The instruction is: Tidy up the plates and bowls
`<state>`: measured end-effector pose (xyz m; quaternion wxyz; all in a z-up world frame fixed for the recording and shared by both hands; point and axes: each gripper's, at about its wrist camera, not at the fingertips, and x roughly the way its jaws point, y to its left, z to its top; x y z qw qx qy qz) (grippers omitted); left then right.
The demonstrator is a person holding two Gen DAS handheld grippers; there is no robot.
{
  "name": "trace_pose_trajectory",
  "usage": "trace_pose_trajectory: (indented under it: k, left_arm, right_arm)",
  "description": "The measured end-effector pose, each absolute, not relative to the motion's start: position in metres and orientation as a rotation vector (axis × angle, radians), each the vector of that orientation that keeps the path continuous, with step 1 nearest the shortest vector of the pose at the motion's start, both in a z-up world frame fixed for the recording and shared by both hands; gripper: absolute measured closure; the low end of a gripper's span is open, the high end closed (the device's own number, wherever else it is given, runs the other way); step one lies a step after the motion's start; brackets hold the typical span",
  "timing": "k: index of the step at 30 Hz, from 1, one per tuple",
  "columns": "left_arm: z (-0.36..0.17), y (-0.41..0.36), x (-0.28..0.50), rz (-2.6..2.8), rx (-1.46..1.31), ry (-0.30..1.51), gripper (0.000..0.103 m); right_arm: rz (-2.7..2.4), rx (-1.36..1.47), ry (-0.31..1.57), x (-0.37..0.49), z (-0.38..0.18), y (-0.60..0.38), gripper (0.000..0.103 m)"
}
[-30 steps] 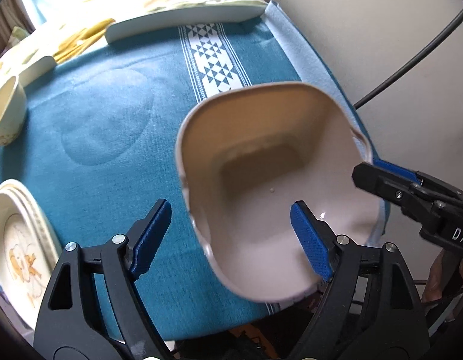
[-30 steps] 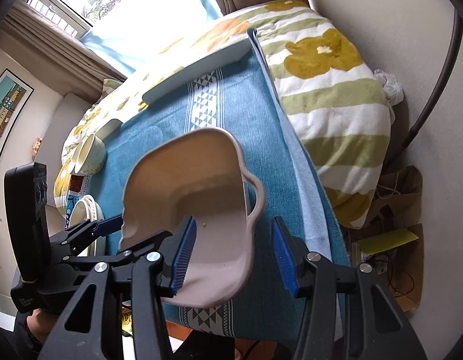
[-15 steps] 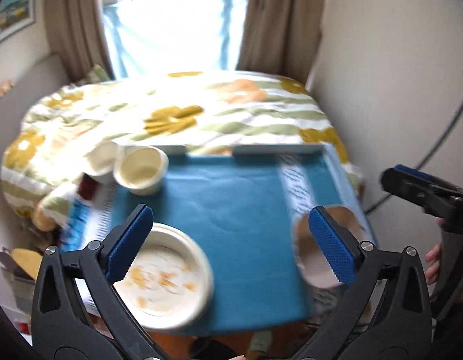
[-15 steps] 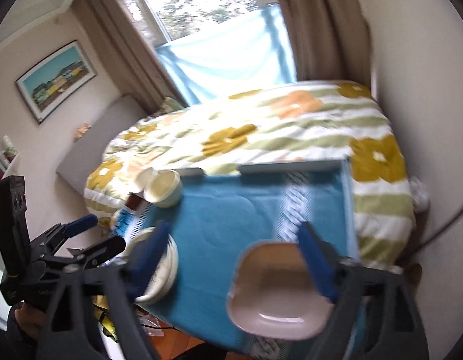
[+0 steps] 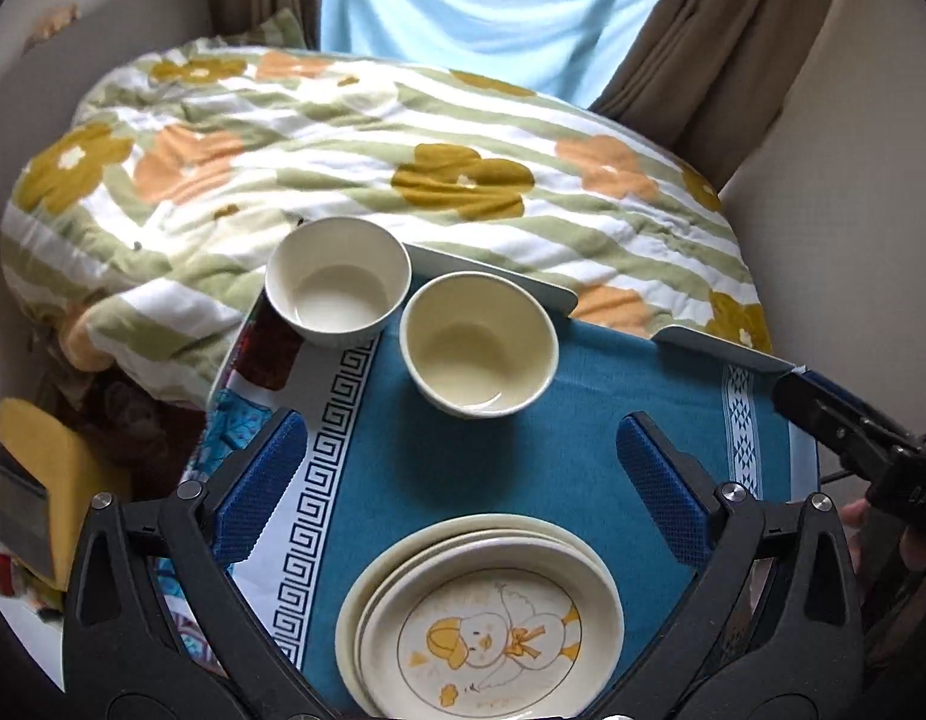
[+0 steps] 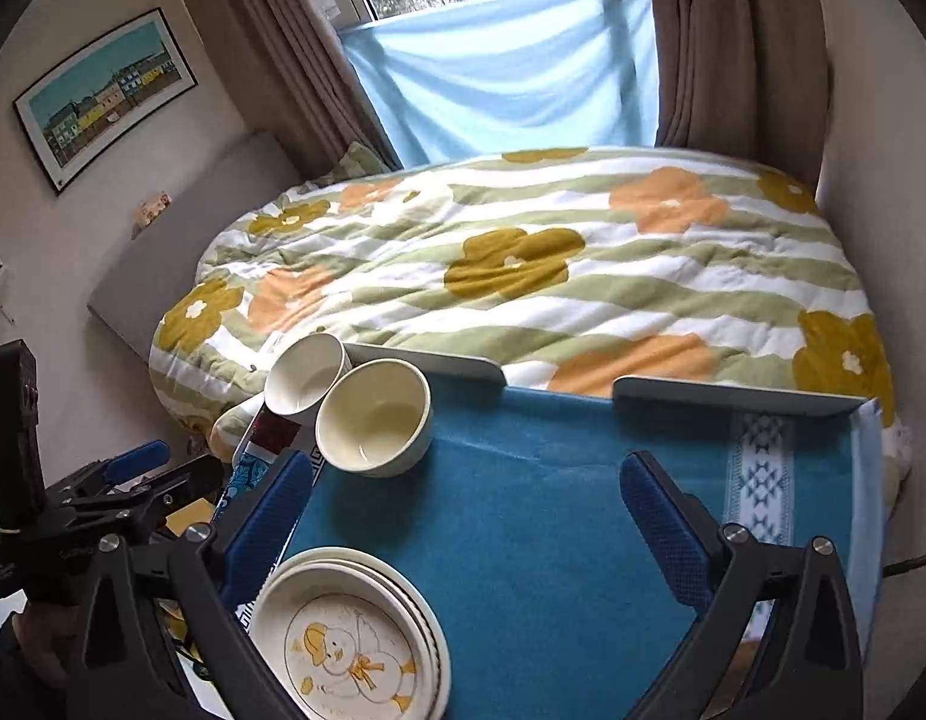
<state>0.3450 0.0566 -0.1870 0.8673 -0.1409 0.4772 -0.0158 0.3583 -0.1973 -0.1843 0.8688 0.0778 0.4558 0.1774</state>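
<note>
Tools both hang spread and empty above the near table edge, the left tool [image 5: 457,486] over the duck-print plate stack [image 5: 481,618] and the right tool [image 6: 463,516] beside it; the pinkish handled bowl framed a second ago is now out of view, so I judge it set down. Further off, two cream bowls [image 5: 478,345] [image 5: 338,282] sit touching at the table's [image 6: 523,510] far-left edge by the bed [image 6: 583,276], with open cloth to the right.

Only partial white lettering legible: "DJ" or the like, cut off, on the black camera body [image 5: 907,495] at the right edge of the left wrist view. Faint, unreadable print on the black camera mount [image 6: 73,552] in the right wrist view.
</note>
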Motion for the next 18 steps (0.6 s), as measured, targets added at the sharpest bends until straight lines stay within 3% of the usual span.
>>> trace_pose_trajectory:
  k: [2,6,8,14,18]
  left_arm:
    - [-0.212,0.072,0.366,-0.049,-0.363,1.042,0.010]
    - [-0.260,0.084,0.401,-0.095,-0.420,1.128,0.036]
    - [-0.279,0.086,0.415,-0.118,-0.429,1.165,0.053]
    - [-0.304,0.081,0.437,-0.189,-0.419,1.200,0.069]
    - [-0.313,0.082,0.447,-0.196,-0.410,1.214,0.080]
  right_arm:
    - [0.348,0.161,1.004,0.380,-0.209,-0.178,0.003]
    - [0.359,0.227,1.105,0.414,-0.255,-0.152,0.033]
    - [0.353,0.246,1.145,0.423,-0.274,-0.142,0.040]
    - [0.350,0.284,1.187,0.432,-0.298,-0.128,0.044]
    - [0.352,0.275,1.202,0.437,-0.303,-0.121,0.067]
